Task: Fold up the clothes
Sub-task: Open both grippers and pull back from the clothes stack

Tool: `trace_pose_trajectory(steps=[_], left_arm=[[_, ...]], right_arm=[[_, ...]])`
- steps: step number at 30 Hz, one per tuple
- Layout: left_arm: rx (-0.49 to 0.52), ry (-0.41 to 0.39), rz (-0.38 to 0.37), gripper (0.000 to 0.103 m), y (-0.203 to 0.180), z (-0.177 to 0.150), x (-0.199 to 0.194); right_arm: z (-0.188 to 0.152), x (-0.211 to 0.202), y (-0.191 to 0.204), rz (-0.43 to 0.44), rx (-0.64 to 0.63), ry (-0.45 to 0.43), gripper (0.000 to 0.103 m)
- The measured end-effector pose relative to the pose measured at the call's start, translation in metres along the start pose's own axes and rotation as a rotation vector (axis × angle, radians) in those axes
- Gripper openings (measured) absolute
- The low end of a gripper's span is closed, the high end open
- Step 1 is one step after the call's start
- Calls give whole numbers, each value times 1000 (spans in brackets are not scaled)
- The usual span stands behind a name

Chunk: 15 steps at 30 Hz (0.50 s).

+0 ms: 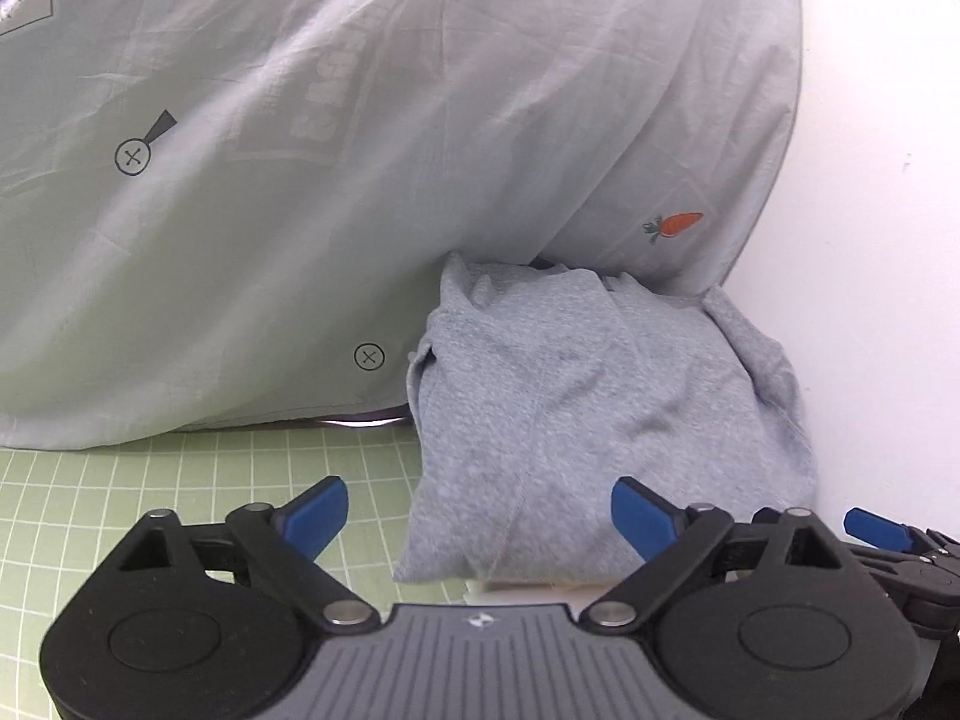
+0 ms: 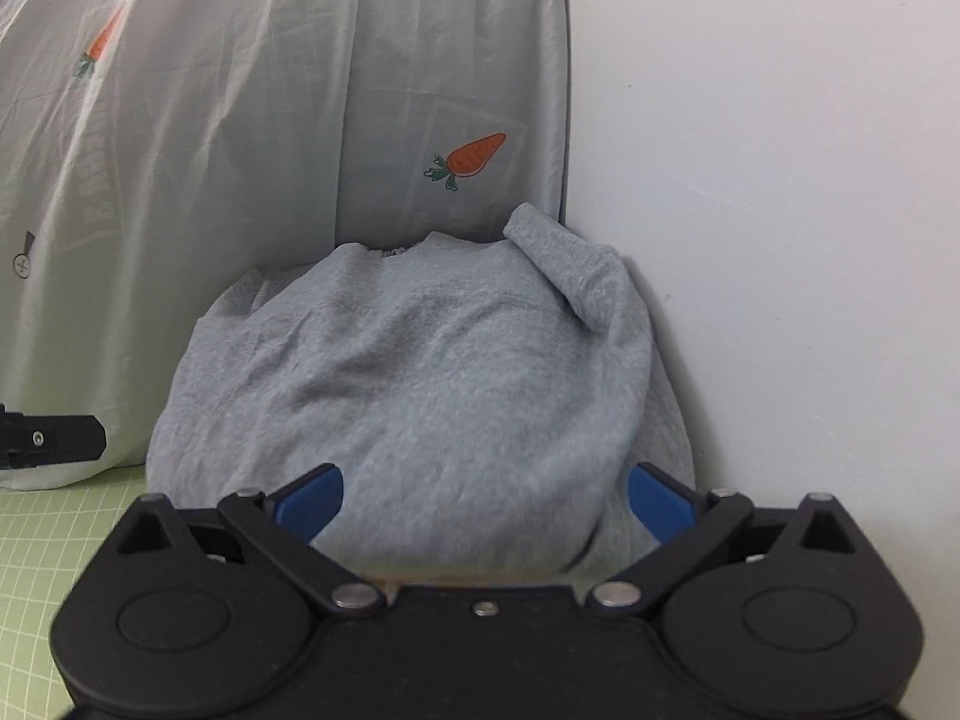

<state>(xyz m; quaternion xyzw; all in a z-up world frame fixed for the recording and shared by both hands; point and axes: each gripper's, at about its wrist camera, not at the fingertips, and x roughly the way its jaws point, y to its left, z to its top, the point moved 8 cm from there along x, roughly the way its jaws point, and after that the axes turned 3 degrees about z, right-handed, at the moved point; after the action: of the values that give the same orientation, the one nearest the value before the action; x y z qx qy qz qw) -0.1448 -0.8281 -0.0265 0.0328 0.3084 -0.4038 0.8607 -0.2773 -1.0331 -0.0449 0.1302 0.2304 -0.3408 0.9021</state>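
A pale grey-green sheet (image 1: 336, 192) printed with carrots (image 2: 471, 159) and small crossed circles hangs across the upper left of both views, its lower edge draping onto the green gridded mat (image 1: 180, 480) that covers the tabletop. A plain white wall (image 2: 780, 210) fills the right side. The grey sweatshirt (image 2: 414, 390) sits bunched in the middle of each frame, pushed up against the sheet behind it and against the wall on the right, with one rolled sleeve (image 2: 564, 258) flopped over its upper right. Something pale shows under its near edge in the left wrist view, perhaps paper or another cloth; the view is too poor to tell. The left tongs (image 1: 480, 519) point down at the near edge of the sweatshirt with blue tips spread wide, nothing pinched between them. The right tongs (image 2: 486, 501) are likewise wide apart, their tips over the sweatshirt's near edge, gripping nothing, and they appear at the lower right edge of the left view.
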Motion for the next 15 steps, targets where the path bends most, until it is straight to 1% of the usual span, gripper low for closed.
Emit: trace_pose_trajectory(steps=[1,5,9,15], left_arm=[[2,-6,1,103,-1,-6,-9],[16,14,1,103,0,-33,-48],[74,3,-8,103,3,-58,-83],[113,48,-41,103,4,-93,-120]], right_arm=[[-5,-17,1,0,8,3,103],[-24,-66,9,22,35,11,102],[-42,-107,17,24,49,9,103],[-87,-148,27,24,75,87,103]])
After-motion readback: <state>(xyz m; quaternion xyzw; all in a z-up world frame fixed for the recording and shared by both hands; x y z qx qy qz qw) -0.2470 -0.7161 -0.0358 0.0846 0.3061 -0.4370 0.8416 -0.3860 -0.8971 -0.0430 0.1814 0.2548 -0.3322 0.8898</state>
